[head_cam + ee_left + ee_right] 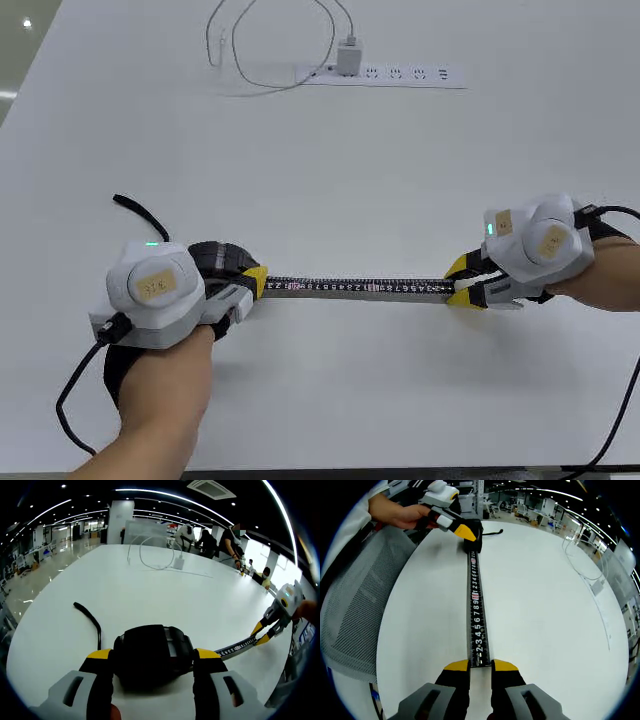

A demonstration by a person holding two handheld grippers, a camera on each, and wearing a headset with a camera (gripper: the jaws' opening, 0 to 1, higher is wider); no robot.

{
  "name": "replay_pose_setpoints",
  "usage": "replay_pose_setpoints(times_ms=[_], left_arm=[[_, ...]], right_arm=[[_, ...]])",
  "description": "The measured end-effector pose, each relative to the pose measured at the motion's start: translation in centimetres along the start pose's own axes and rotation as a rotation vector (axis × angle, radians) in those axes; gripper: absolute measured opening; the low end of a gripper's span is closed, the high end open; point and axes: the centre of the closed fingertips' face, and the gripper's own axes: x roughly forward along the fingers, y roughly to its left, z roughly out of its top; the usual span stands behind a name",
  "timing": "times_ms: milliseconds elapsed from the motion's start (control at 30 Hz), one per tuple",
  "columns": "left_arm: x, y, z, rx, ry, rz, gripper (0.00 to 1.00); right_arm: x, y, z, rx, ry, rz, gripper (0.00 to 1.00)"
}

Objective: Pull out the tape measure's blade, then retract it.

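A: Getting anywhere on the task?

B: Sitting about halfway, judging from the layout. Seeing the blade (355,287) already drawn a good way out of the tape measure case (215,258), so counting the pull-out as mostly done. Not seeing any retracting yet, so marking that part as left to do.

A: Gripping what with what?

B: Clamping the case from both sides with the left gripper (245,285), jaws closed around it. Pinching the blade's free end with the right gripper (462,283), yellow tips pressing on its two edges.

A: Lying where?

B: Lying close to the near edge of the bench (320,180). Placing the case toward the near-left corner, with the blade stretching straight toward the right edge and running roughly parallel to the near edge. Not managing to tell whether the span is touching the bench or hanging just above it.

A: Looking like what?

B: Looking at a black, rounded case trailing a black wrist strap (140,212) toward the left edge. Noting a dark blade with pale numerals and a reddish mark partway along. Reading as taut and straight, with no kink or twist.

A: Logging anything else?

B: Logging a white power strip (400,74) near the far edge, with a white charger (349,58) plugged in and a white cable (240,50) looping beside it, all well apart from the work.
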Motion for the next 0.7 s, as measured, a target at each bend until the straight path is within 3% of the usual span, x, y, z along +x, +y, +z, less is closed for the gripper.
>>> replay_pose_setpoints(times_ms=[700], left_arm=[[0.01,0.09,-0.08,0.006,0.011,-0.013,0.58]], right_arm=[[0.02,0.00,-0.08,-0.003,0.007,-0.007,0.11]])
